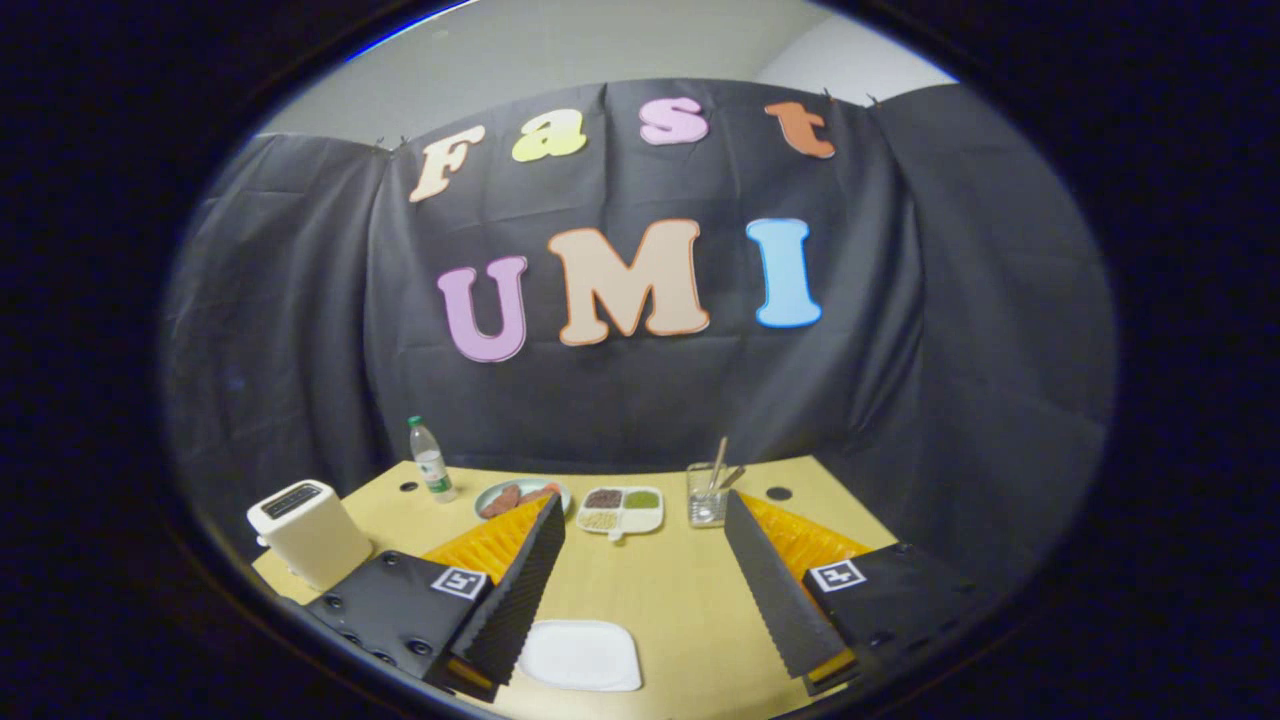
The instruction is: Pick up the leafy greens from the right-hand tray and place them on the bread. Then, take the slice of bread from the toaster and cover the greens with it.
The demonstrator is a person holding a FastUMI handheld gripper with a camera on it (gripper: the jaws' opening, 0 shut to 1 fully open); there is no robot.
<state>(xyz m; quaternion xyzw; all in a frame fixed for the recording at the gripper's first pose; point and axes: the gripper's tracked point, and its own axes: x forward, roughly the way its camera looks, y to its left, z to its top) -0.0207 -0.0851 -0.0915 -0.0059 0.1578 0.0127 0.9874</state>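
A pale wooden table point(680, 590) stands in front of the booth's black cloth wall, seen from above and behind the gripper point(645, 515).

At the far left of the table is a cream-white toaster point(308, 532), boxy with rounded corners and a dark slot on top; whether a slice of bread sits in the slot cannot be told from here. Behind it, toward the wall, stands a small clear plastic bottle point(431, 461) with a green cap, upright.

Next comes a round pale-green plate point(522, 497) holding reddish-brown pieces of food, partly behind the tip of the left finger. Just right of it lies a white divided tray point(620, 510) with several compartments: one dark brown filling, one olive-green filling, and a pale grainy one in front. The green filling is too small to tell apart as leaves. Further right stands a clear glass holder point(708, 495) with a couple of thin utensils leaning in it.

Near the camera, a flat white square plate point(580, 655) lies on the table between the fingers, closer to the left one.

The gripper's two black, ridged fingers with orange backing are spread wide apart, holding nothing and touching nothing, raised above the table. The divided tray sits beyond them, between their tips.
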